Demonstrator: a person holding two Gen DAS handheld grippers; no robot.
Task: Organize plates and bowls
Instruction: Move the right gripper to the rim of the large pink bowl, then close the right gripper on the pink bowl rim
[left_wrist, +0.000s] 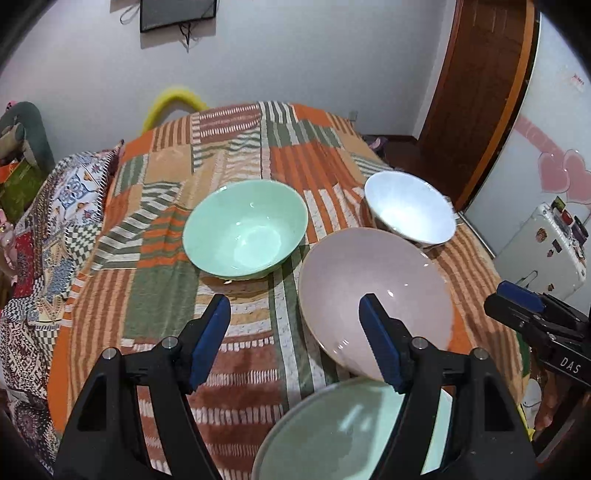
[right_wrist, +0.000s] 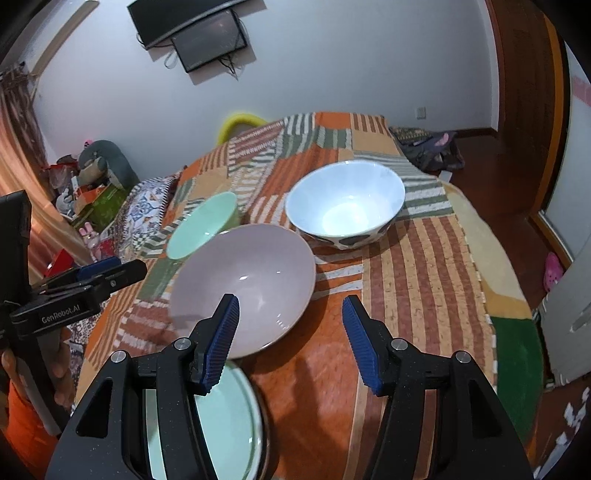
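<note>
On a striped patchwork cloth stand a green bowl (left_wrist: 245, 229) (right_wrist: 201, 225), a pink bowl (left_wrist: 373, 295) (right_wrist: 243, 284), a white bowl with dark spots (left_wrist: 410, 212) (right_wrist: 345, 201), and a pale green plate (left_wrist: 351, 432) (right_wrist: 221, 417) nearest me. My left gripper (left_wrist: 295, 328) is open and empty, hovering above the cloth between the green and pink bowls. My right gripper (right_wrist: 291, 328) is open and empty above the pink bowl's near right rim. Each gripper shows at the edge of the other's view.
The cloth-covered surface (left_wrist: 236, 147) drops off on all sides. A patterned pillow (left_wrist: 70, 206) lies at the left. A white fridge (left_wrist: 546, 243) and a wooden door (left_wrist: 480, 92) stand at the right. A yellow ring (left_wrist: 173, 101) sits behind the far edge.
</note>
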